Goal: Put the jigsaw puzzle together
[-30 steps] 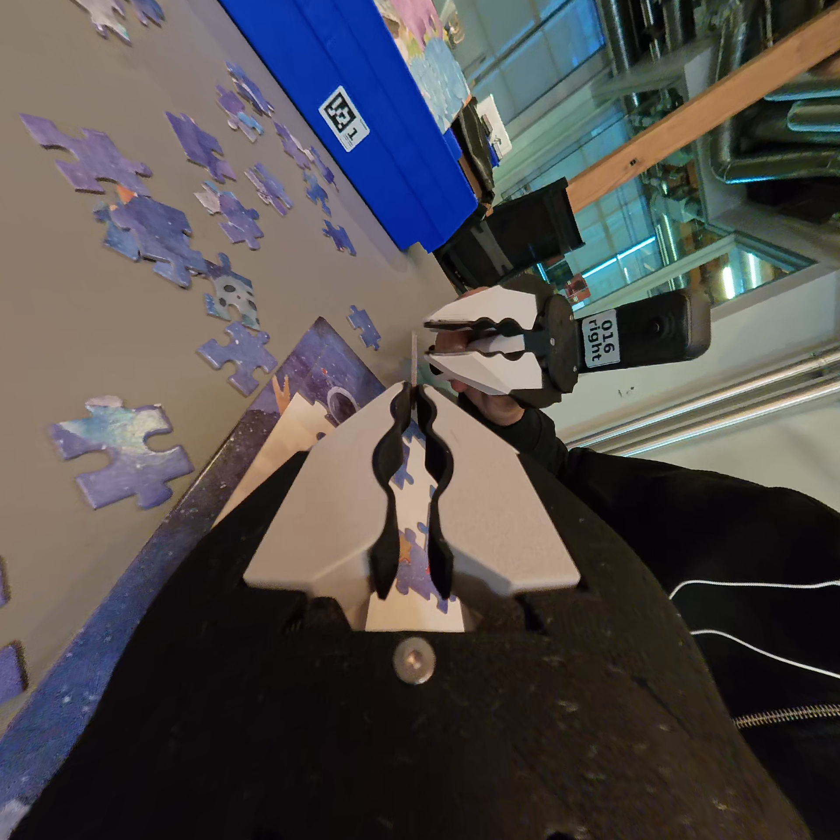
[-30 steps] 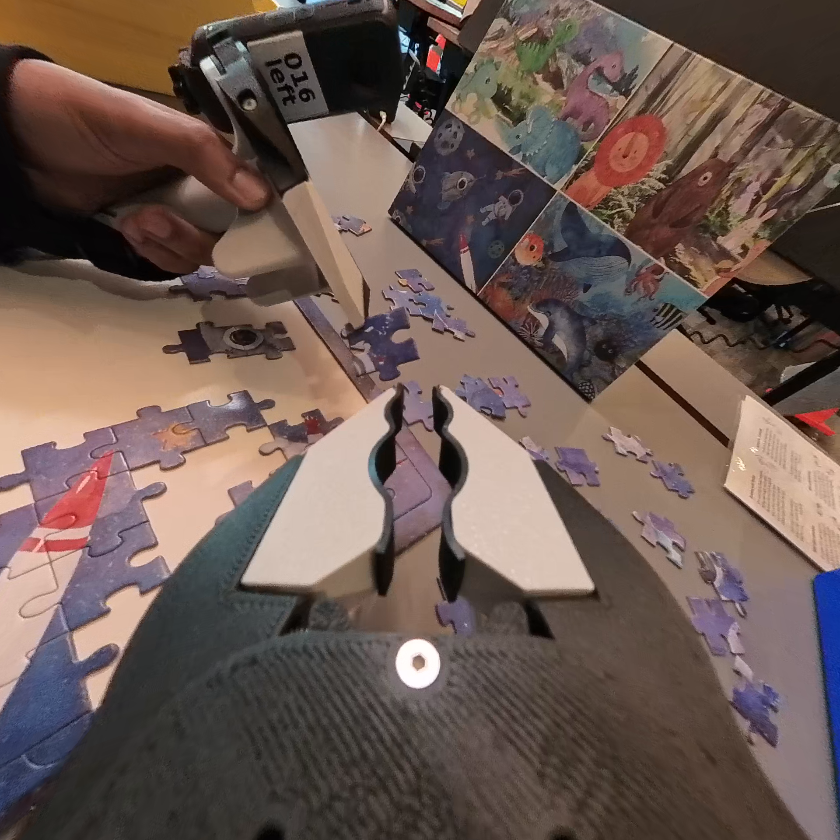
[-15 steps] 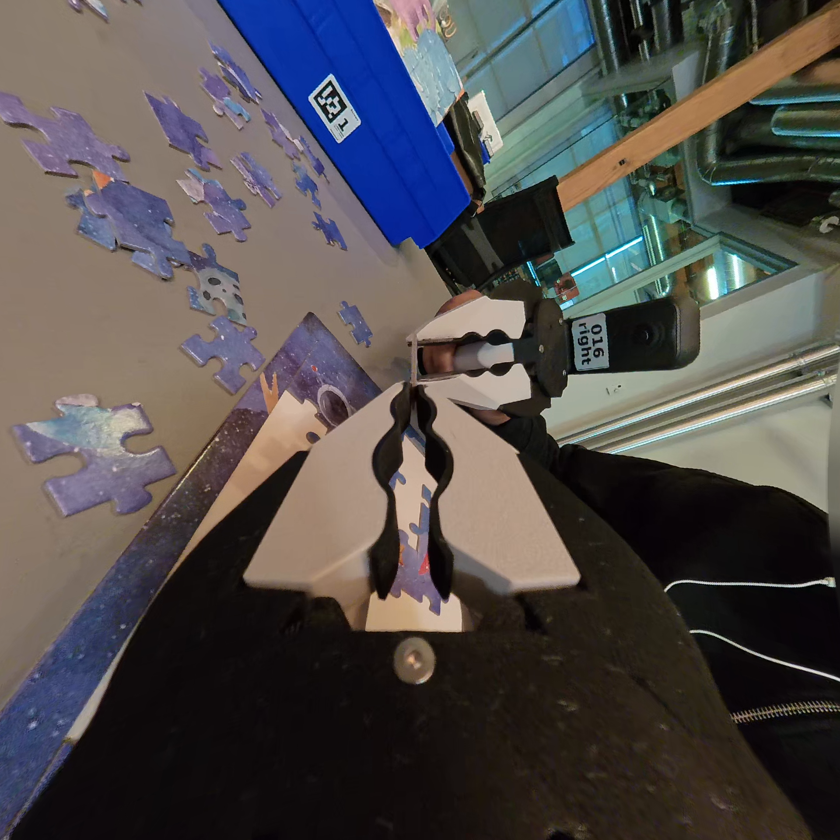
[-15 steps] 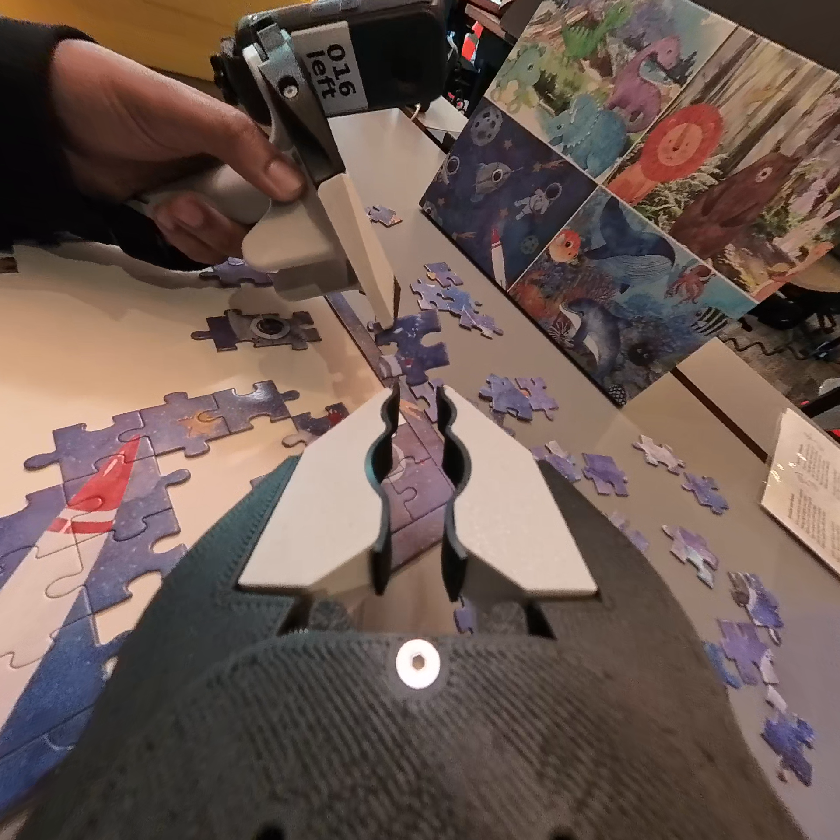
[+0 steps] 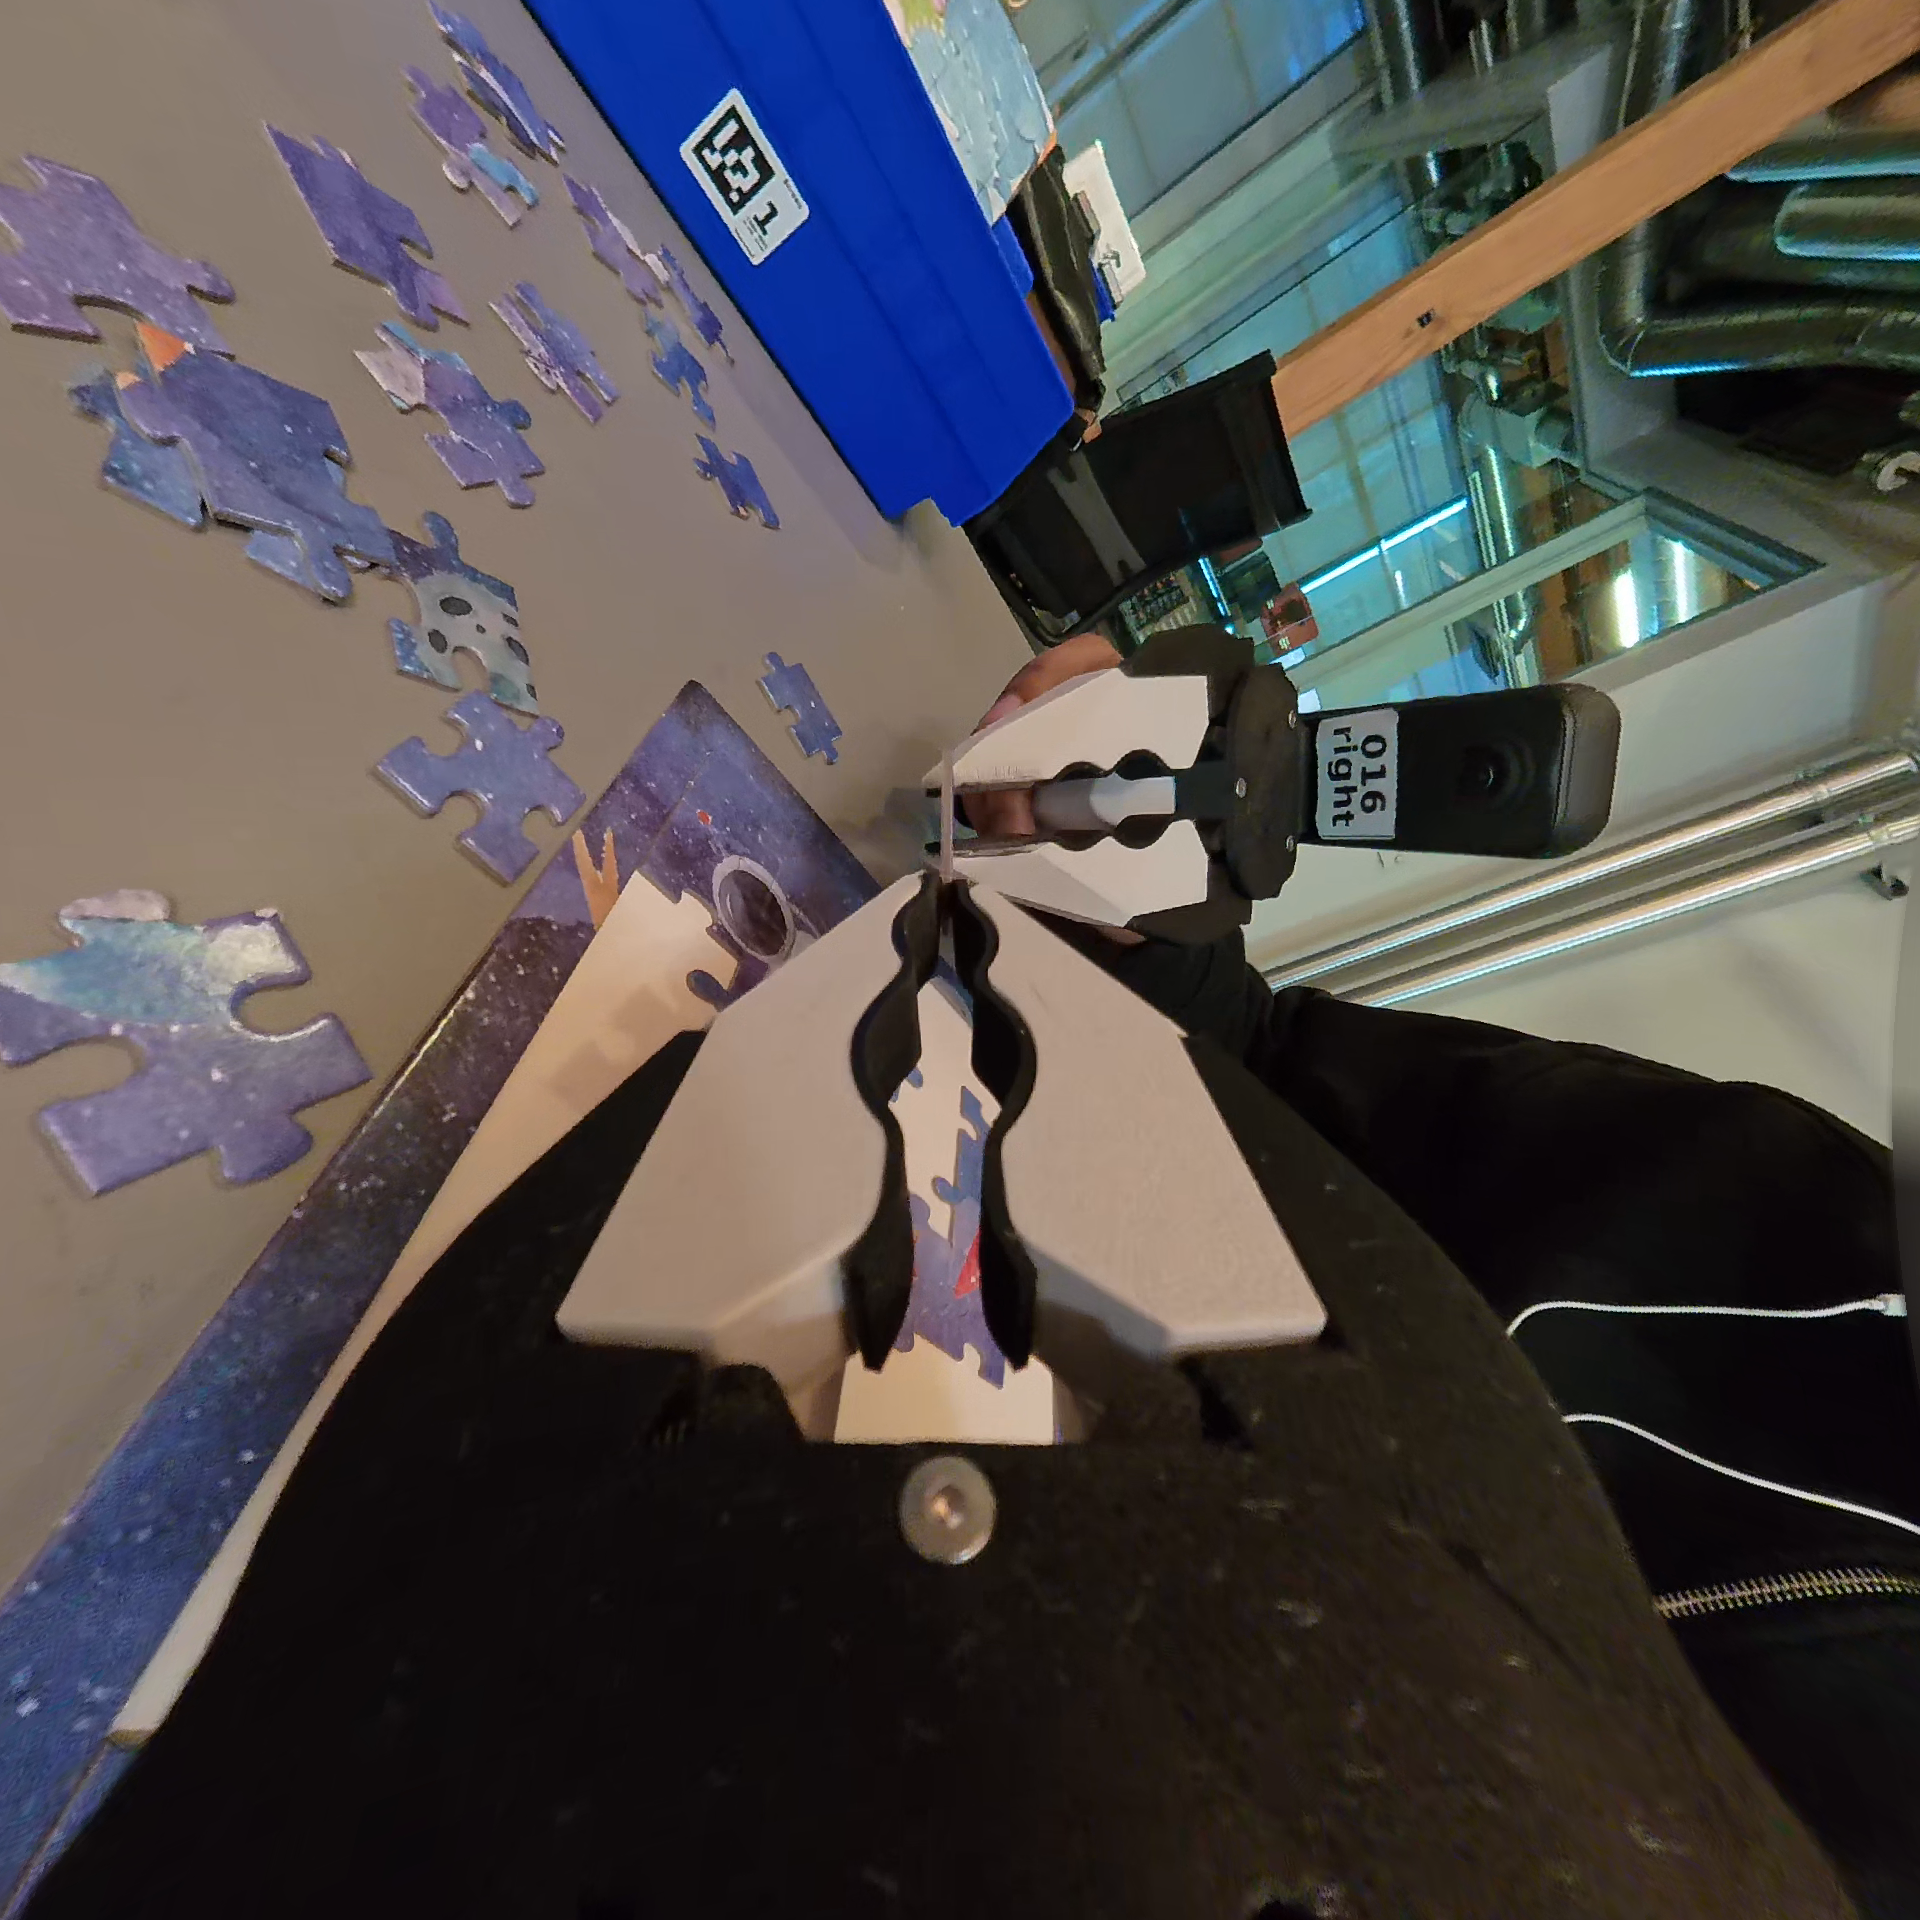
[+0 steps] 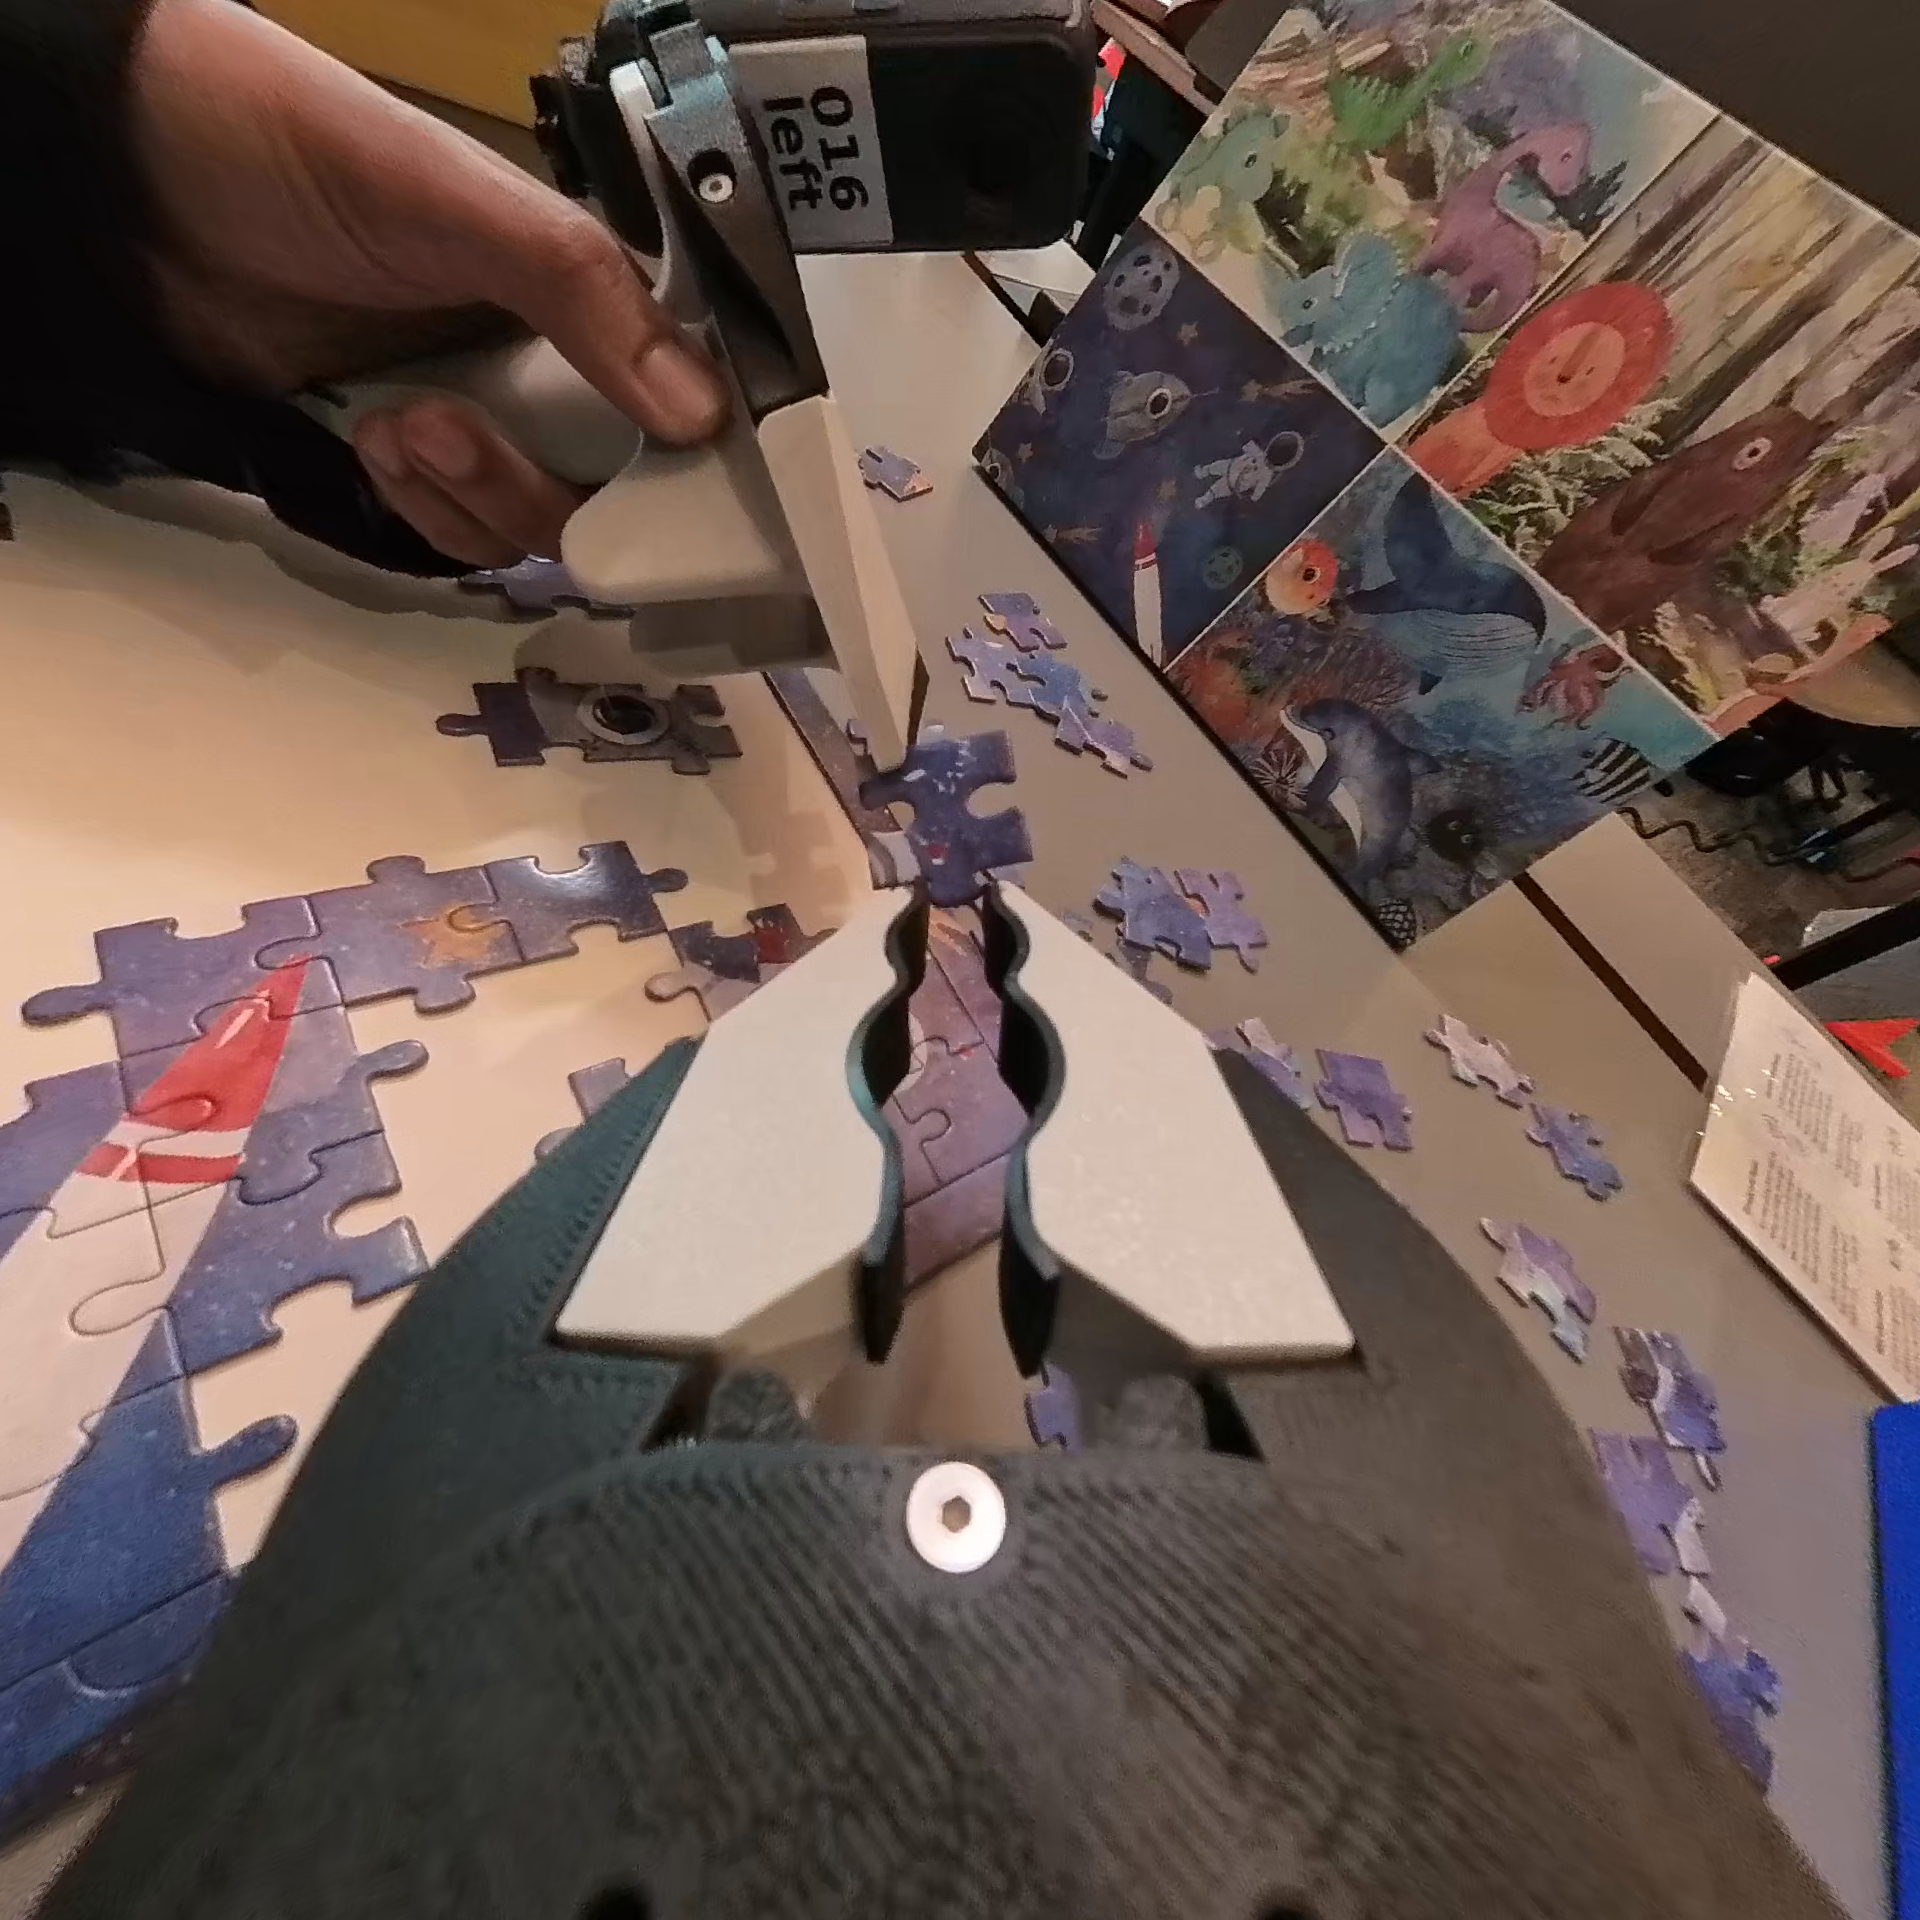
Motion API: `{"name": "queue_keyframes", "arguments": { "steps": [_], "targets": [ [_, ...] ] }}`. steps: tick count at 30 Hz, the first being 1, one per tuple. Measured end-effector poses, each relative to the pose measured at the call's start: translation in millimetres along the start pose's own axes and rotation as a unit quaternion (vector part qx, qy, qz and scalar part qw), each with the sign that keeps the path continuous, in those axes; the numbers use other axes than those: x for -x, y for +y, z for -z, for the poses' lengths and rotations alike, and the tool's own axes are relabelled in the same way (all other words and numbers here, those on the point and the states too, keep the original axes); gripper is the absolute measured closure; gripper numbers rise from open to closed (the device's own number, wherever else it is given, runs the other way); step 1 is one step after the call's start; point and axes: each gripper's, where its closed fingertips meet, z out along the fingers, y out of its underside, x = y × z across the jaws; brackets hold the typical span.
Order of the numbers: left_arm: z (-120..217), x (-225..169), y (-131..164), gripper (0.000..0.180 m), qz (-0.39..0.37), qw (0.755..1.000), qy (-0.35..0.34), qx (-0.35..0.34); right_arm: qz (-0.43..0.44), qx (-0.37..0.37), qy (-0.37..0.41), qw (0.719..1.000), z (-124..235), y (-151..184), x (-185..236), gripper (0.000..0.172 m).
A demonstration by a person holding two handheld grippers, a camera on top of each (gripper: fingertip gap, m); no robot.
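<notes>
Right now the left tool (image 6: pixel 896 727) is clamped on a blue piece (image 6: pixel 951 816), whose lower tab sits between the right tool (image 6: pixel 956 902)'s slightly parted tips.

white printed stickers mark both gripper cameras (image 5: pixel 1351 774) (image 6: pixel 831 145) and the blue bin (image 5: pixel 748 177).

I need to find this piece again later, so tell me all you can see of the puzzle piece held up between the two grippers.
The puzzle piece is flat cardboard, dark blue with pale speckles and a small red mark. It has knobs and notches, and is held upright above the puzzle board's edge. The left hand-held gripper pinches its top edge; its bottom knob sits between the right hand-held gripper's fingertips.
</notes>
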Motion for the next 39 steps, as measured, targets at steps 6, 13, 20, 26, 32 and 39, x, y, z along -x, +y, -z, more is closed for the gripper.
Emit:
{"name": "queue_keyframes", "arguments": {
  "steps": [6,13,20,26,32,39],
  "targets": [
    [0,0,0,0.180,-0.007,1.000,-0.005,0.001,0.001,0.000,0.004,1.000,1,0,-2,0.164],
    [8,3,-10,0.173,-0.012,0.999,-0.018,-0.028,-0.008,0.001,0.029,1.000,7,2,-15,0.164],
    [13,2,-17,0.172,-0.019,0.998,-0.022,-0.049,-0.015,0.002,0.039,0.999,10,3,-22,0.164],
    [16,2,-21,0.171,-0.023,0.998,-0.023,-0.060,-0.016,0.003,0.039,0.999,11,4,-23,0.164],
    [16,1,-21,0.171,-0.025,0.998,-0.023,-0.062,-0.019,0.006,0.044,0.999,14,6,-27,0.164],
    [18,1,-23,0.171,-0.025,0.997,-0.022,-0.066,-0.054,0.040,0.056,0.996,31,32,-53,0.164]
  ]
}}
